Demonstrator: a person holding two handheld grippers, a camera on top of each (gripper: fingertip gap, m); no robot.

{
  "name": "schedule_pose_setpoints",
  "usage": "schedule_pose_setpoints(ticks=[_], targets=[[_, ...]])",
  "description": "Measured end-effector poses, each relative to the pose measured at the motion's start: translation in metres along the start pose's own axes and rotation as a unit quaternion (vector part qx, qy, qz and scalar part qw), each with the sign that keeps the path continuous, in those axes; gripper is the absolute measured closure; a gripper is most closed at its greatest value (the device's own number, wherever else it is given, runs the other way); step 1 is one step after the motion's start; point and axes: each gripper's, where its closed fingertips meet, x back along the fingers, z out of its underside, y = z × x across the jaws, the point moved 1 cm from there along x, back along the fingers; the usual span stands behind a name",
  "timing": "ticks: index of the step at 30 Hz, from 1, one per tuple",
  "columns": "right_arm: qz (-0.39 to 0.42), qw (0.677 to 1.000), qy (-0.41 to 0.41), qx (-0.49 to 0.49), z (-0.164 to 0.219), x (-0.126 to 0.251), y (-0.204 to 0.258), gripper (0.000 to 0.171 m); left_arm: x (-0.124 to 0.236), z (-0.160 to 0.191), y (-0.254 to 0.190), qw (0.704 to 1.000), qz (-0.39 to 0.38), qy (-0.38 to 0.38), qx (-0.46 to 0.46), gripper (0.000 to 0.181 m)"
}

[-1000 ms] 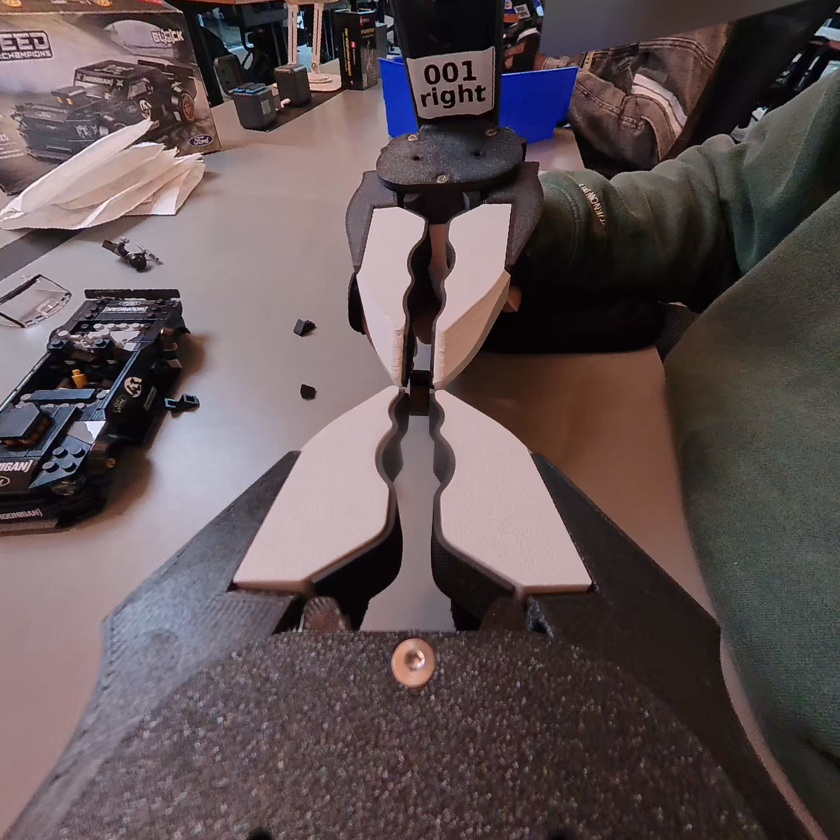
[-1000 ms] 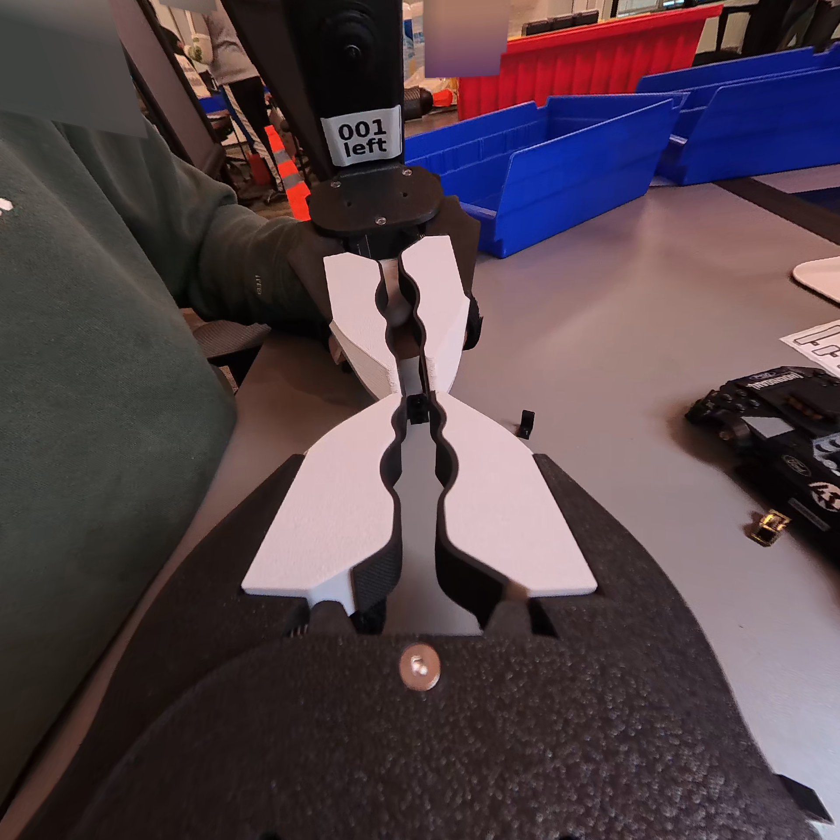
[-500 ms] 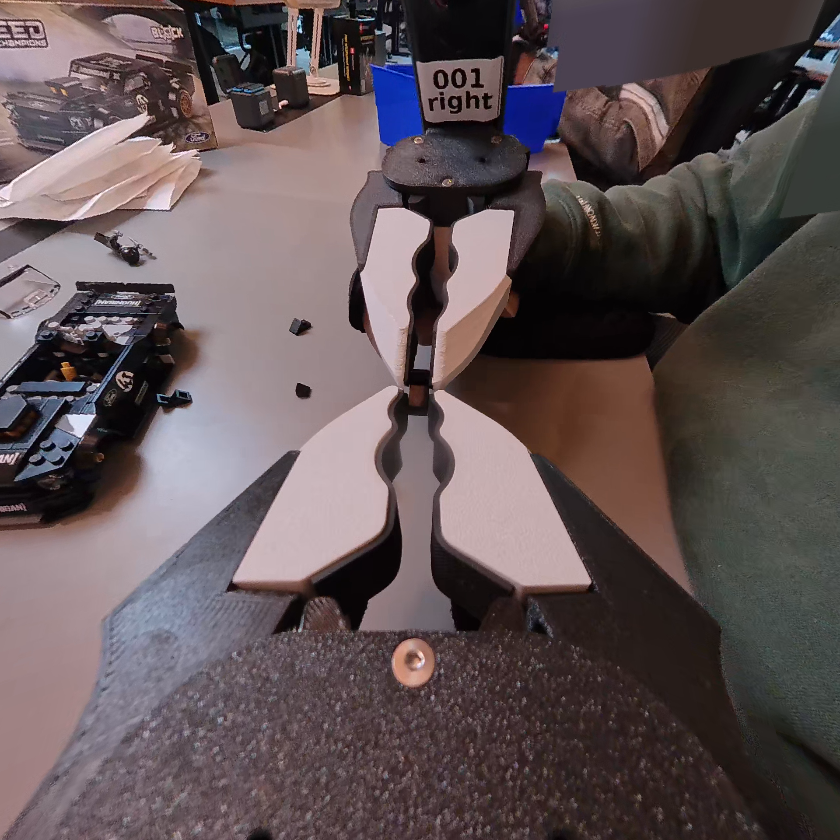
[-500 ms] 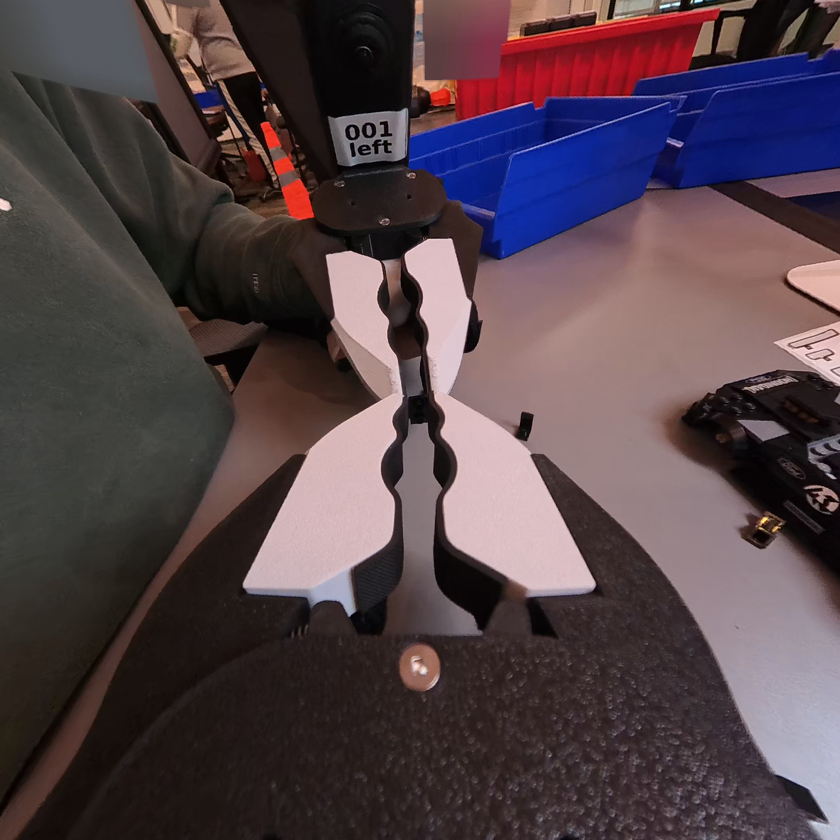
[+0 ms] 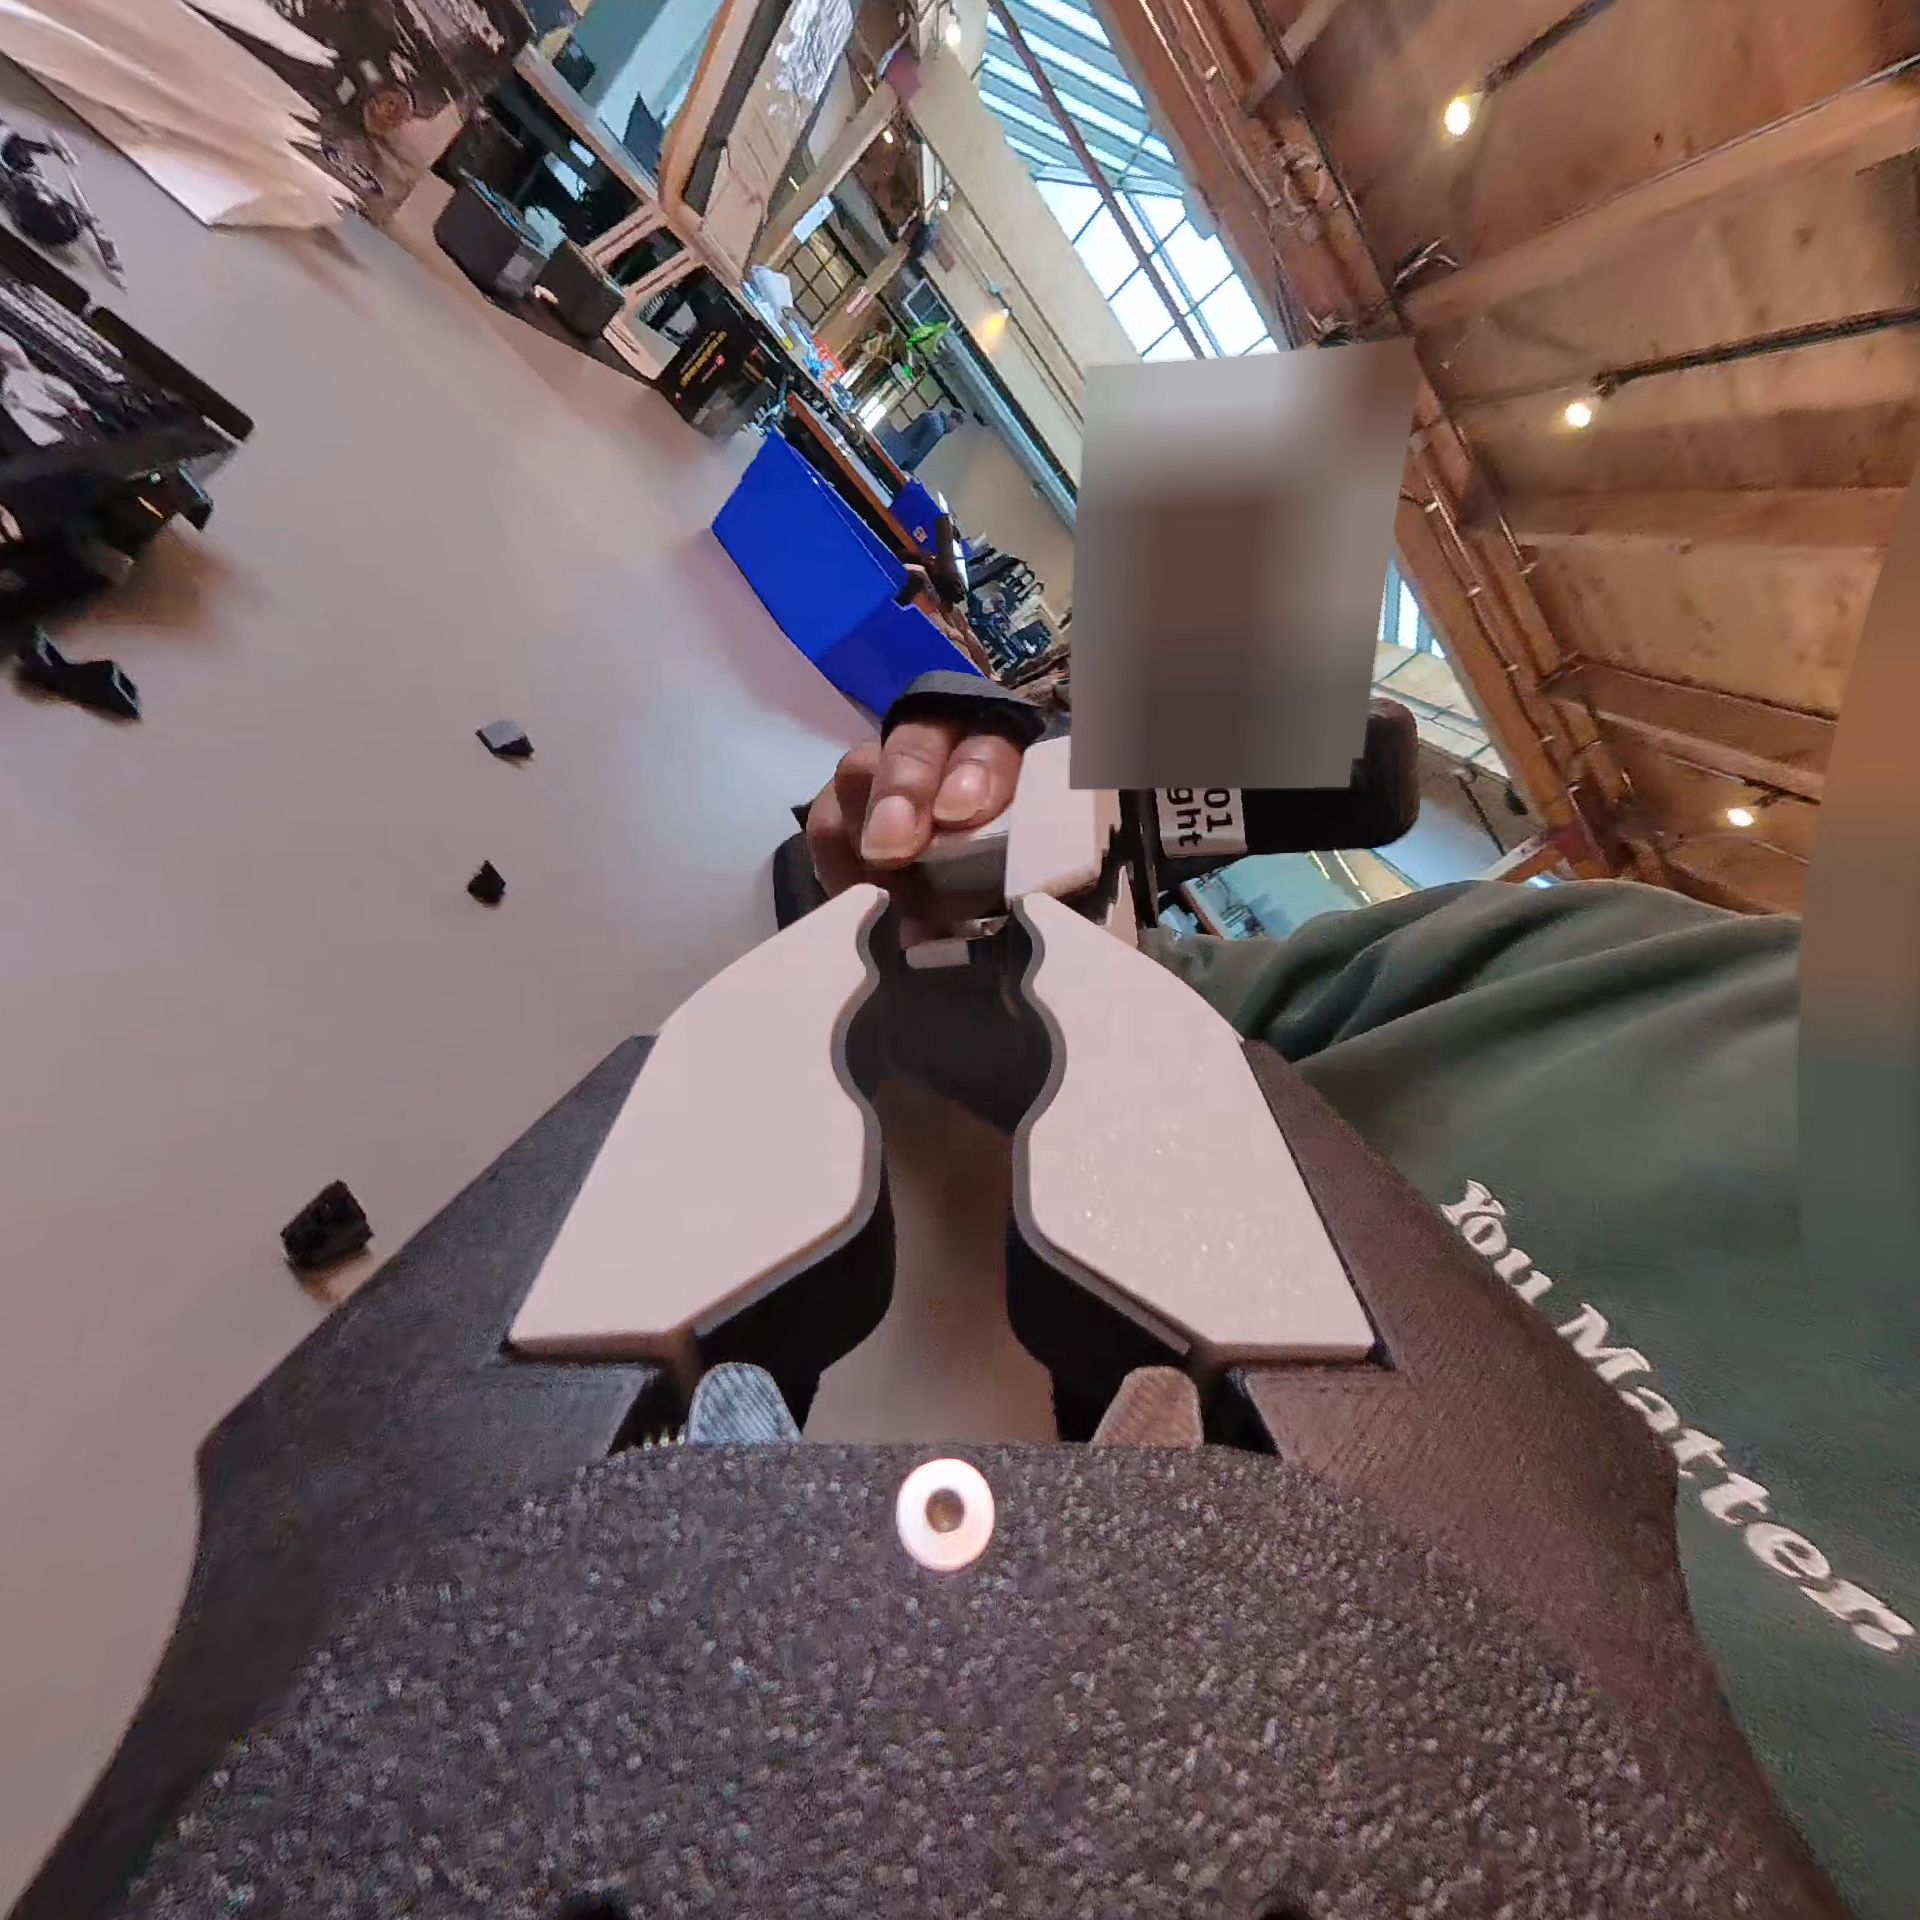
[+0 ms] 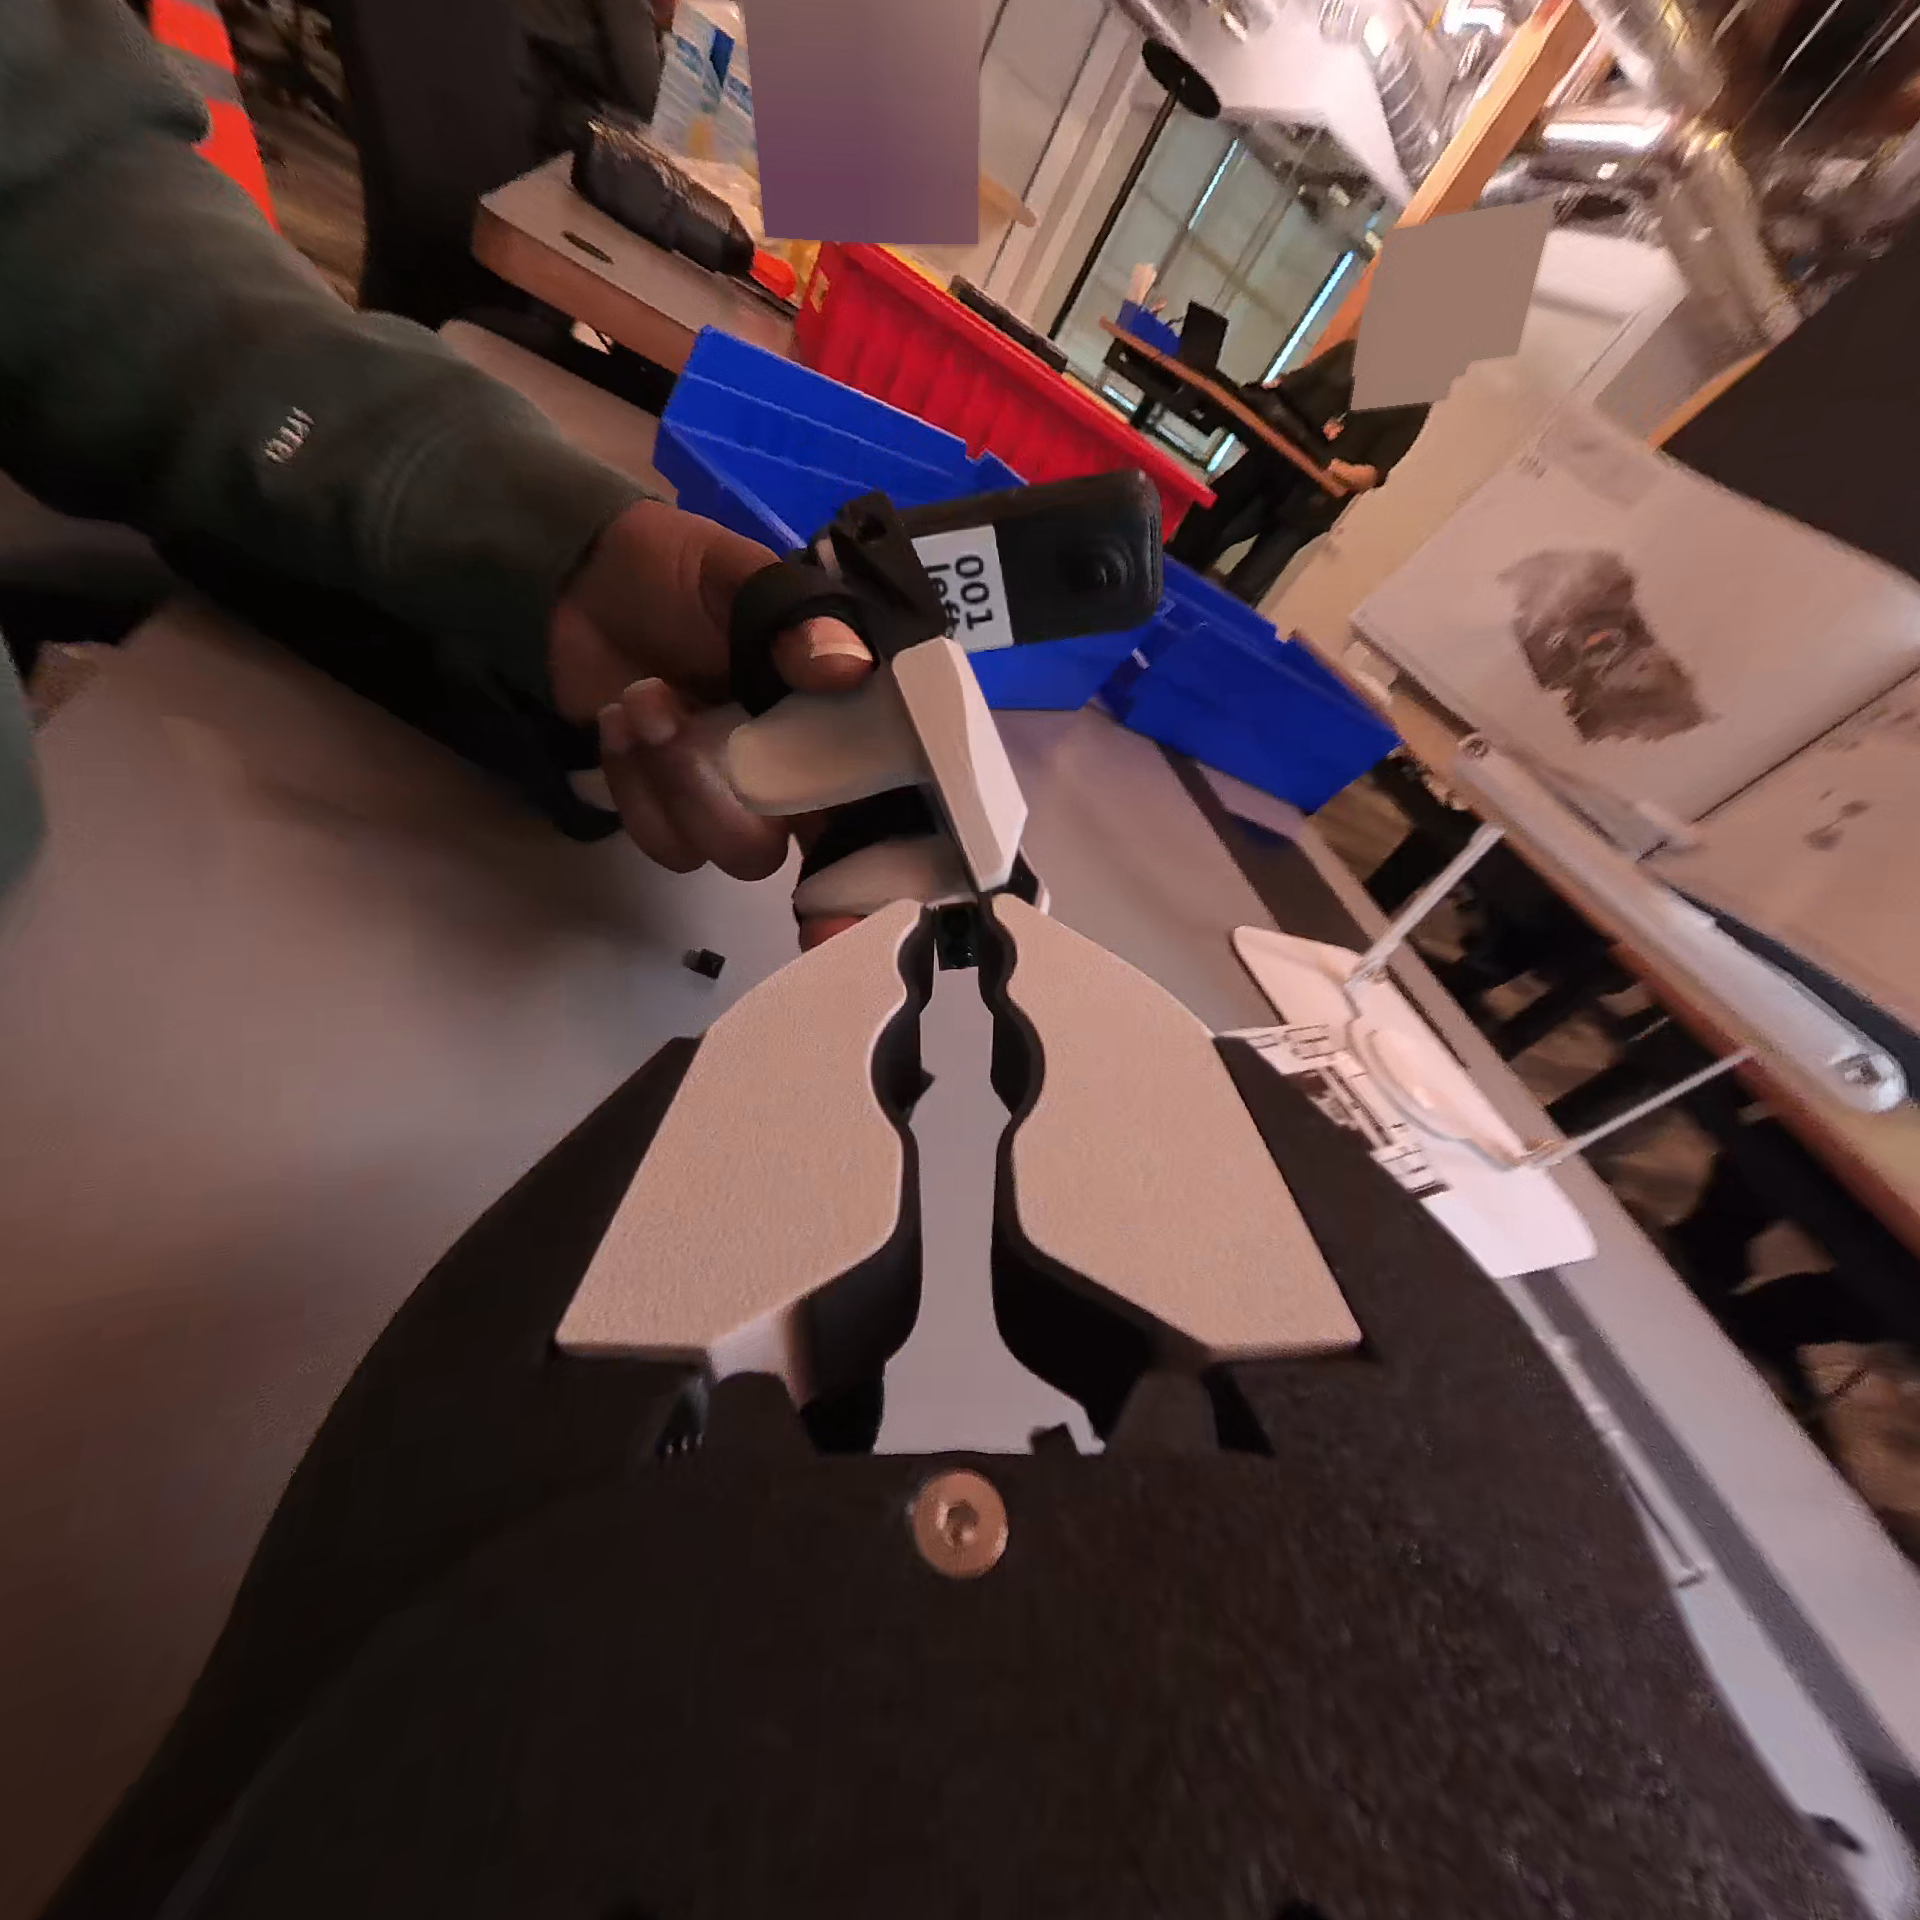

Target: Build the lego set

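Left wrist view: the left gripper [image 5: 945,920] points toward 12 o'clock above the grey table [image 5: 416,623]. Its white fingers [image 5: 727,1143] stand a moderate gap apart at the tips, and the pale fingers of the right gripper [image 5: 971,925] reach in from 1 o'clock. Whether the left tongs clamp anything cannot be told. A hand [image 5: 914,790] holds the right gripper just beyond. Loose black pieces [image 5: 506,740] lie scattered toward 9 o'clock, a blue bin [image 5: 831,582] stands at 11 o'clock, and part of the black Lego car [image 5: 62,416] shows at the 9 o'clock edge. Right wrist view: the right gripper [image 6: 961,920] is nearly closed, and its tips pinch a small black brick [image 6: 956,948] held clear of the table. The left gripper [image 6: 987,883] comes down from 12 o'clock, its tip meeting that brick. One more black piece [image 6: 707,961] lies on the table at 10 o'clock, and printed instruction sheets [image 6: 1351,1101] lie at 3 o'clock.
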Motion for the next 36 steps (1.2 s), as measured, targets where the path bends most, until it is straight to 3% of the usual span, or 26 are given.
schedule_pose_setpoints(ticks=[10, 16, 20, 32, 36], targets=[[0.03, 0.994, -0.002, 0.102, -0.008, -0.001, 0.005, 0.163, -0.002, 0.008, -0.015, 0.997, 0.069, 0.022, 0.038, 0.169], [0.049, 0.99, -0.01, 0.132, -0.015, 0.0, 0.006, 0.163, -0.001, 0.006, -0.021, 0.997, 0.076, 0.022, 0.012, 0.172], [0.057, 0.99, -0.017, 0.131, -0.018, 0.001, 0.003, 0.163, 0.0, 0.004, -0.027, 0.996, 0.087, 0.014, -0.002, 0.162], [0.063, 0.988, -0.036, 0.133, -0.025, 0.004, 0.003, 0.163, -0.003, 0.006, -0.031, 0.996, 0.081, 0.017, -0.043, 0.172], [0.059, 0.994, -0.037, 0.082, -0.025, 0.005, -0.002, 0.157, -0.001, 0.001, -0.036, 0.991, 0.061, 0.002, -0.117, 0.172]])
